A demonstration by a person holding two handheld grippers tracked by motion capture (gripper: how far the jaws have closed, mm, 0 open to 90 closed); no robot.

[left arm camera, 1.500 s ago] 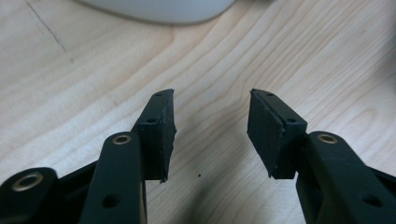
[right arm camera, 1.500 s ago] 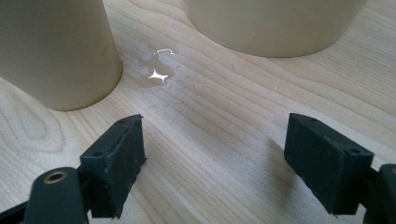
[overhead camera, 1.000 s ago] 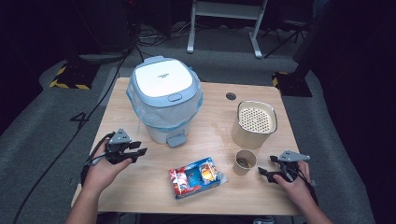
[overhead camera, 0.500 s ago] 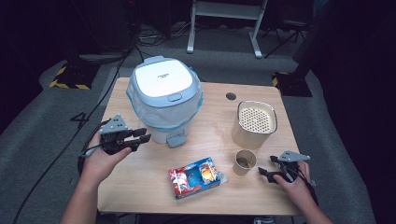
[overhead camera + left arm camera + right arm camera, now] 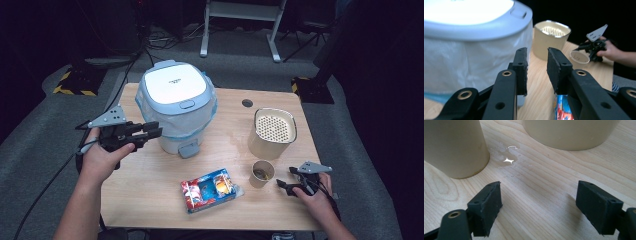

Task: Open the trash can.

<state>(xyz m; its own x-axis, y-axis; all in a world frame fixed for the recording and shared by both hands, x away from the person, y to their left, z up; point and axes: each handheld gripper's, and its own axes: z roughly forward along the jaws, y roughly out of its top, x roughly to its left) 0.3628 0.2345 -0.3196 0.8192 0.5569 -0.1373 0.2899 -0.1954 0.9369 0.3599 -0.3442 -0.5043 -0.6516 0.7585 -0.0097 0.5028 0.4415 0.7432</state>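
Observation:
A white lidded bin (image 5: pixel 176 105) with a plastic liner stands at the back left of the wooden table (image 5: pixel 150 190). My left gripper (image 5: pixel 152 131) hovers above the table at the bin's left side and points at it. Its jaws have just been closing, and a narrow gap with nothing in it remains. In the left gripper view the left gripper (image 5: pixel 537 67) has the bin (image 5: pixel 469 37) close on its left. My right gripper (image 5: pixel 285 184) rests open on the table, just right of a small paper cup (image 5: pixel 262 173). The right gripper (image 5: pixel 539 202) has bare wood between its pads.
A beige container with a perforated top (image 5: pixel 272 132) stands behind the cup. A colourful packet (image 5: pixel 210 189) lies near the front edge. In the right gripper view a small wet patch (image 5: pixel 507 157) shines between the cup (image 5: pixel 454 147) and the container (image 5: pixel 571 132).
My left gripper has risen off the table and come closer to the bin, with its jaws drawn nearer together. The right gripper has stayed where it was.

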